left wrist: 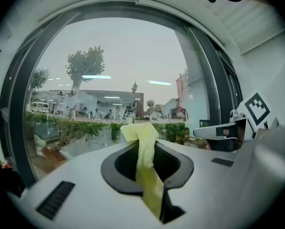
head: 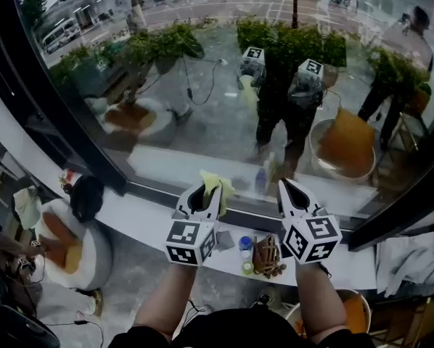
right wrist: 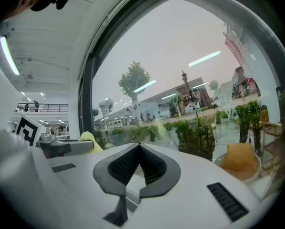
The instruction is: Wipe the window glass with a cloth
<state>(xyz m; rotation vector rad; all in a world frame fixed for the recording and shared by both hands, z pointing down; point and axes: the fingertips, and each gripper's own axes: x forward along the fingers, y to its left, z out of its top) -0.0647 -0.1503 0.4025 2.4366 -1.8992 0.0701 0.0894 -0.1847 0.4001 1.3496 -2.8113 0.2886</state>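
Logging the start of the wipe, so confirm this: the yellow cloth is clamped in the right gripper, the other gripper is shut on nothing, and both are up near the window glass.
Wrong on one point: the yellow cloth is clamped in the left gripper, as the left gripper view shows. The right gripper is the one shut on nothing. Both are up near the window glass.

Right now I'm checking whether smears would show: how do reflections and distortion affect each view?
Head view: the window glass mirrors the person, masking the pane. Left gripper view: heavy fisheye bending, yet the yellow cloth is sharp. Right gripper view: same bending, with ceiling lights reflected as streaks.
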